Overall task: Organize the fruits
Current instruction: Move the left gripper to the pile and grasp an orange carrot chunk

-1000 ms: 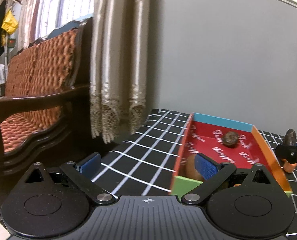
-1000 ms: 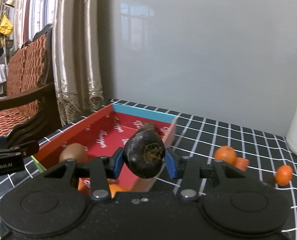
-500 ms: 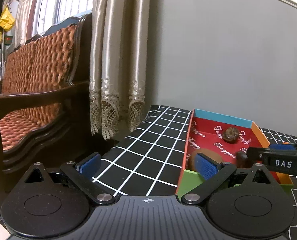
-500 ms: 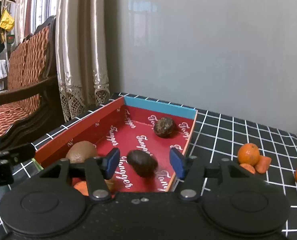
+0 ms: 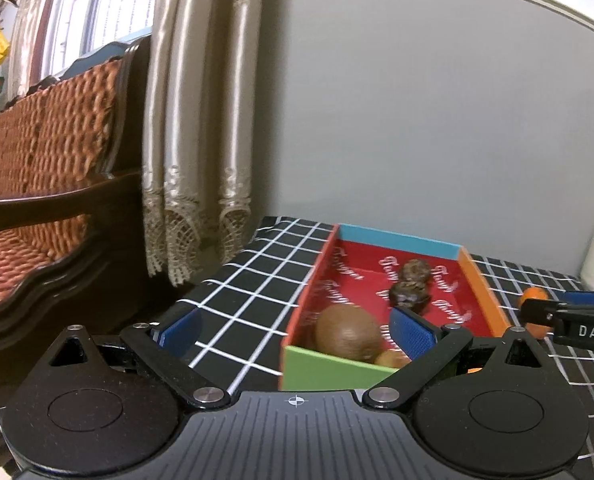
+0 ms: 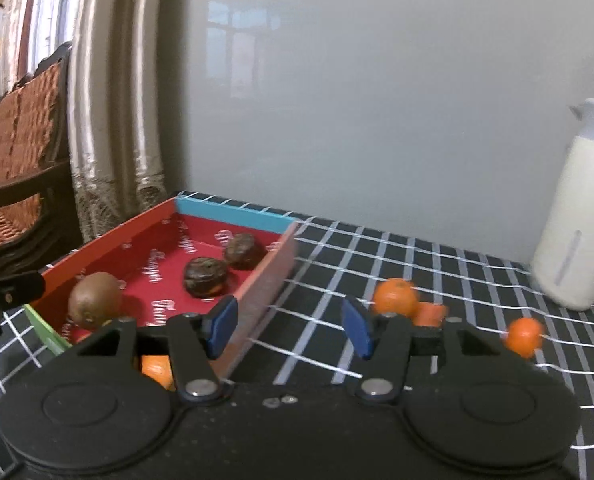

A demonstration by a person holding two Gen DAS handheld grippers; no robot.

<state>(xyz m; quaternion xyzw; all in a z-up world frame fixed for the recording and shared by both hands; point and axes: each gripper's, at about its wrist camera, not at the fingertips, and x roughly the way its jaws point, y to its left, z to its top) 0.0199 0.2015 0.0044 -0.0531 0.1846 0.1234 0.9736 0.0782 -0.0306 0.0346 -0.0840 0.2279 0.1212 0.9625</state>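
Left view: the left gripper (image 5: 295, 330) has its fingers wide apart, holding nothing. The box (image 5: 401, 240) holds a kiwi (image 5: 347, 332) and two dark fruits (image 5: 409, 294) by the bench's left edge.

Right view: the right gripper (image 6: 289, 326) has its fingers wide apart, holding nothing. Oranges (image 6: 395, 296) sit on the bench (image 6: 377, 256), right of the box (image 6: 233, 214).

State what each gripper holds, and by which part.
Nothing. The left gripper and the right gripper are both open and empty.
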